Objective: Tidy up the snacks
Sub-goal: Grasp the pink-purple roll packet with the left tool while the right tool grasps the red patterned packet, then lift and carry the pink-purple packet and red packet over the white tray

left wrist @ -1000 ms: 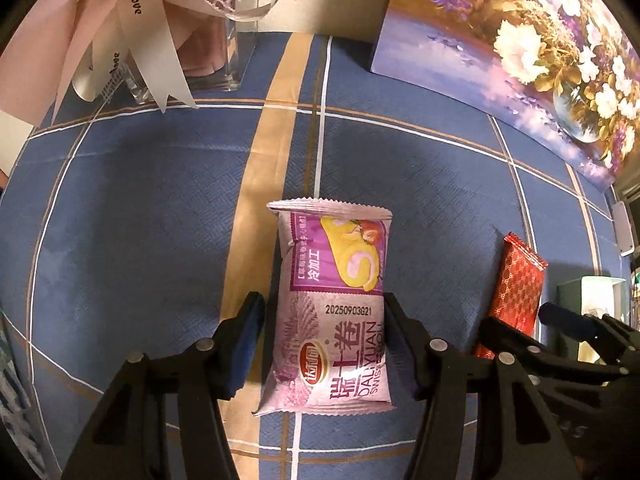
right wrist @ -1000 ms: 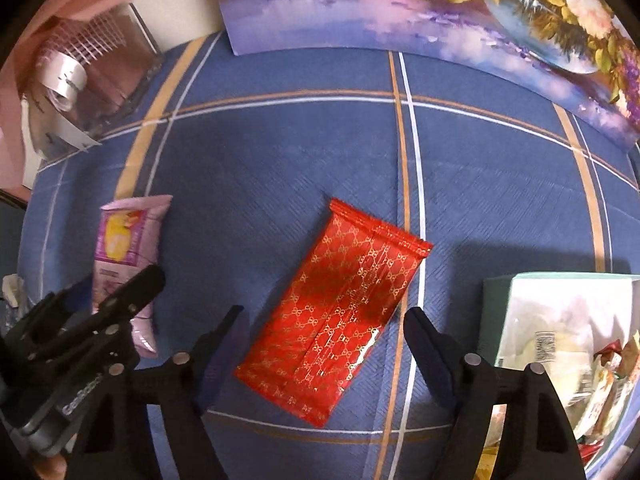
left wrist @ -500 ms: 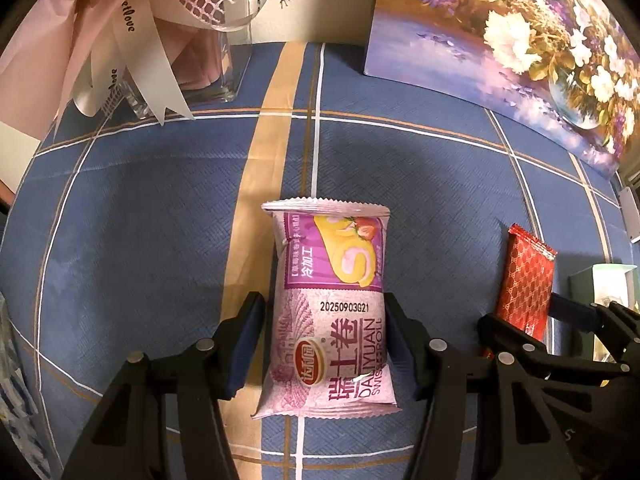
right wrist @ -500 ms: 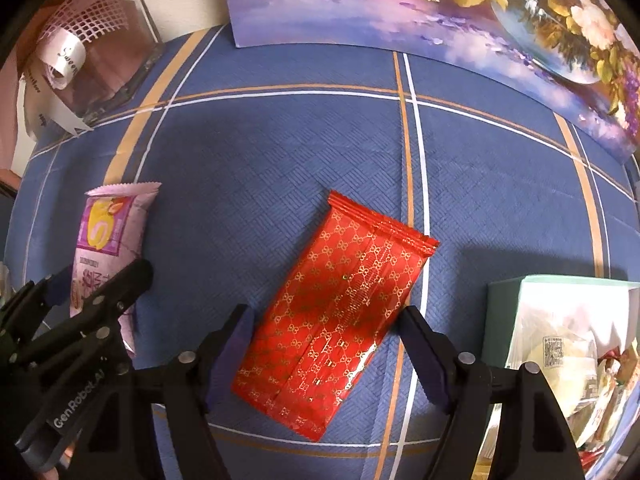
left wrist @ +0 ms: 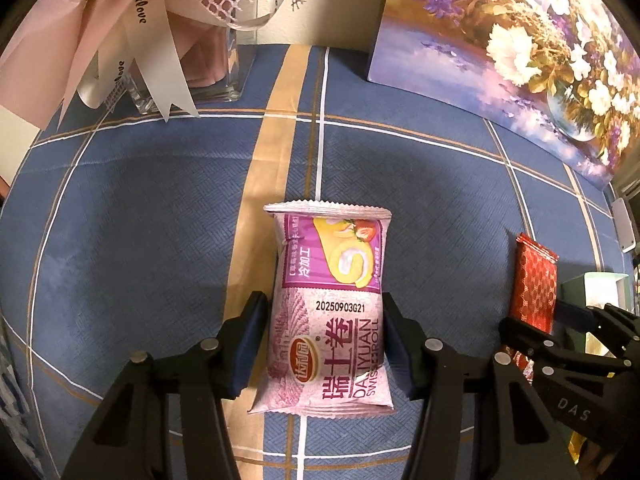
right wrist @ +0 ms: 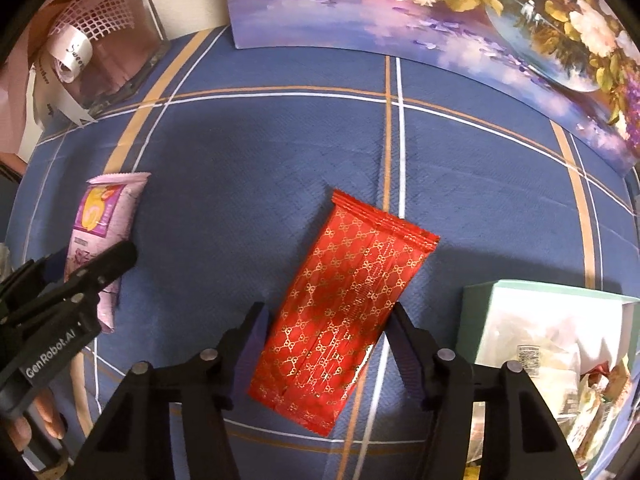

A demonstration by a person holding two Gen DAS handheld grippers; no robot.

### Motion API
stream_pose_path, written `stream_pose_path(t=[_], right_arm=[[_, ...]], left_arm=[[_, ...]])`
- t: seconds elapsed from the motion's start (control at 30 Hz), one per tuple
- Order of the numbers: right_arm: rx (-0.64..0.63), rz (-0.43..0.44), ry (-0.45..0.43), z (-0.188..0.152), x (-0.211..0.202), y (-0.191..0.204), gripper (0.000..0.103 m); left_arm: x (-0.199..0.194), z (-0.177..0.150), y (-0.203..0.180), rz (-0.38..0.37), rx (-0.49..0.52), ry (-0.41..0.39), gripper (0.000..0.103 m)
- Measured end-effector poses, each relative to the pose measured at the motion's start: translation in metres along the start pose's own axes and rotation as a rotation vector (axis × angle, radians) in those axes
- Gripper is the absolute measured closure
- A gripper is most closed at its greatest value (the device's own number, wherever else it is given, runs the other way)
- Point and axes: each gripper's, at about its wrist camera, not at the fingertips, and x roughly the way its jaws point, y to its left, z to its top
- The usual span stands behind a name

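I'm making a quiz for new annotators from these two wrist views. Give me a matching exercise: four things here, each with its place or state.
1. Swiss roll packet
2. red packet
3. green box
4. flower painting

a. holds wrapped snacks, at the right
b. between the right gripper's fingers
c. stands at the back of the table
d. between the left gripper's fingers

Pairs: 1-d, 2-b, 3-a, 4-c

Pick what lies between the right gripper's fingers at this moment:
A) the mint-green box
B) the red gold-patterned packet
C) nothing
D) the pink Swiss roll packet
B: in the right wrist view the red gold-patterned packet lies on the blue cloth between the open fingers of the right gripper.
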Motion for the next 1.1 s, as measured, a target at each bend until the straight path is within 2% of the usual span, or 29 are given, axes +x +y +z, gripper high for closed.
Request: stream_pose_path(t=[0.07,0.27,0.57,0.73,1.1], right_arm=[[-0.006,-0.004,-0.002,-0.002,-0.001,-0.001,0.042],[-0.024,0.004,-0.008,-0.008,-0.005,0.002,0.044],[-0.027,0.044,-0.030,-0.012,-0.016,-0.017,0.046],[-0.029,0.066,-0.048,-0.011,-0.023,-0.022,0.051],[-0.054,0.019,-0.007,-0.018,-0.009,-0.019,0.052]], left_arm=[[-0.001,-0.001,0.001,0.013,-0.003,-0.004,0.054],[-0.008,-0.007,0.012,-0.004,-0.050,-0.019,0.061],[-0.017,-0.022,0.019,-0.040,-0.076,-0.037,0.062],[-0.025,-0.030,0.015,-0.073,-0.080,-0.040,0.063],[-0.025,-0.033,0.001,-0.084,-0.062,-0.028,0.063]])
